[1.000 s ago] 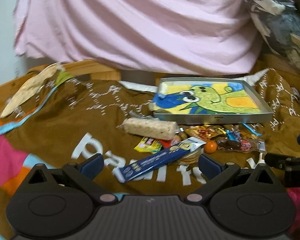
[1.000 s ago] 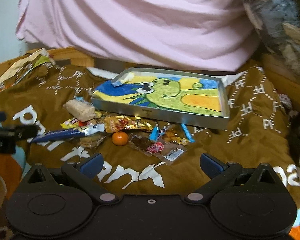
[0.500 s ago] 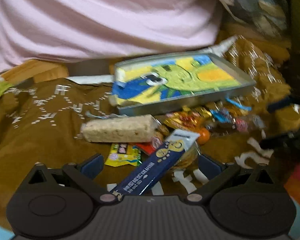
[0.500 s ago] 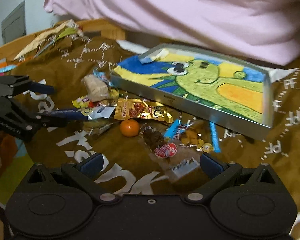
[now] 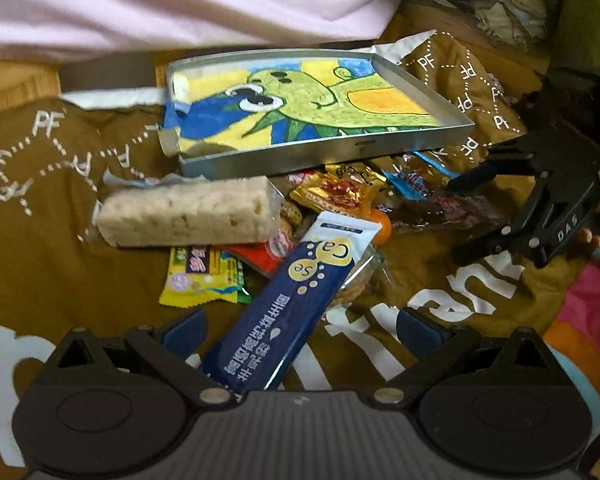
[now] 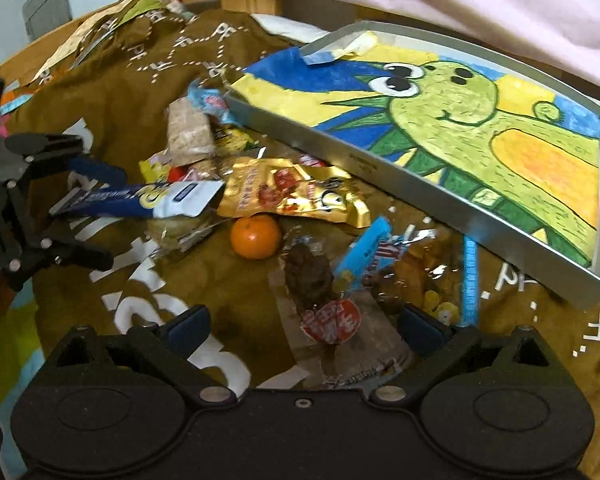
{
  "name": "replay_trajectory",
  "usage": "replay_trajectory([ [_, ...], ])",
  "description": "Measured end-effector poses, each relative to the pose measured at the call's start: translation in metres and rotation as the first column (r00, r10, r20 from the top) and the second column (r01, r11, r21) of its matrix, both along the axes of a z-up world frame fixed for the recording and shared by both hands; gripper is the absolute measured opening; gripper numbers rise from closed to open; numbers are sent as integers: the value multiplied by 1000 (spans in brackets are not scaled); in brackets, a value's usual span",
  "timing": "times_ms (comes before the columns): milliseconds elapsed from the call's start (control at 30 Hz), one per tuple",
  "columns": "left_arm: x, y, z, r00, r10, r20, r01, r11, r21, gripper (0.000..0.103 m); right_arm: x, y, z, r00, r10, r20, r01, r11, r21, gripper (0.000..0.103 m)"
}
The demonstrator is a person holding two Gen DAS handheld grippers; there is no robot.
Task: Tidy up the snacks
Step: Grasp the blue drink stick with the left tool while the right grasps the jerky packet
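A: Left gripper (image 5: 300,326) is spread wide, pinching nothing. The blue sachet (image 5: 296,300) lies between its fingers at lower centre of the left wrist frame, long axis running up-right, nearly along the fingers.

B: Which arm's nearer?

A: Left. The right gripper (image 6: 304,326), also spread and empty, straddles the brown wrapped snack (image 6: 324,300). The tin tray (image 6: 400,168) sits upper right, empty of snacks.

Both tools (image 5: 300,330) (image 6: 306,326) wide-jawed, low
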State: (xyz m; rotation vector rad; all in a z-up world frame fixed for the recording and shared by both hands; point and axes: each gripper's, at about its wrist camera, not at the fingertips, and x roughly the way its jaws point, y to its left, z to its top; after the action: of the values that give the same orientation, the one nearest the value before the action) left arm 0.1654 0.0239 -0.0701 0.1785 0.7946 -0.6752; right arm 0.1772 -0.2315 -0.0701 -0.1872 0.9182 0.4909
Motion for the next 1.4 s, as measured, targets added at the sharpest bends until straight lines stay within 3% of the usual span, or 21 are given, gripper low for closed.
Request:
replay_trajectory([
  [133,2,0,0,999,-27,-31,27,1000,13,90,-9,5,-1,1000,3,-2,-3,1000,-9,81],
  [233,2,0,4,997,-48,-64,48,999,11,80,-17,3,-1,1000,-4,-19,5,999,39,72],
  [400,4,0,12,988,-75,-137,71,997,-37,76,-25,5,4,1000,-7,-31,9,996,86,71],
  [500,12,-3,8,988,-1,-156,-2,1000,-21,84,-21,13,2,998,-54,24,53,998,28,84],
  [600,15,-3,3,988,85,-127,-83,996,23,87,-12,16,-4,994,-100,37,99,995,18,84],
  [800,17,-5,2,988,106,-114,-103,994,32,87,-11,28,-15,985,-164,60,166,986,-31,84],
  [933,13,-10,2,989,109,-97,-104,993,57,85,-16,35,-16,981,-183,68,186,982,-35,78],
  [1067,9,-15,2,990,119,-78,-112,990,87,75,-15,33,-16,977,-205,52,206,979,-11,78],
  [1200,4,-22,2,991,123,-52,-115,985,132,59,-16,34,-16,974,-219,54,220,976,-7,78],
  [1300,0,-27,1,993,113,-43,-105,983,153,46,-22,35,-15,968,-243,66,244,970,-13,66],
  [1333,-2,-28,2,993,110,-42,-102,982,159,45,-24,35,-14,965,-251,72,253,967,-16,58],
  [1400,-6,-31,3,993,105,-48,-96,981,167,42,-28,35,-12,962,-265,74,267,964,-18,54],
])
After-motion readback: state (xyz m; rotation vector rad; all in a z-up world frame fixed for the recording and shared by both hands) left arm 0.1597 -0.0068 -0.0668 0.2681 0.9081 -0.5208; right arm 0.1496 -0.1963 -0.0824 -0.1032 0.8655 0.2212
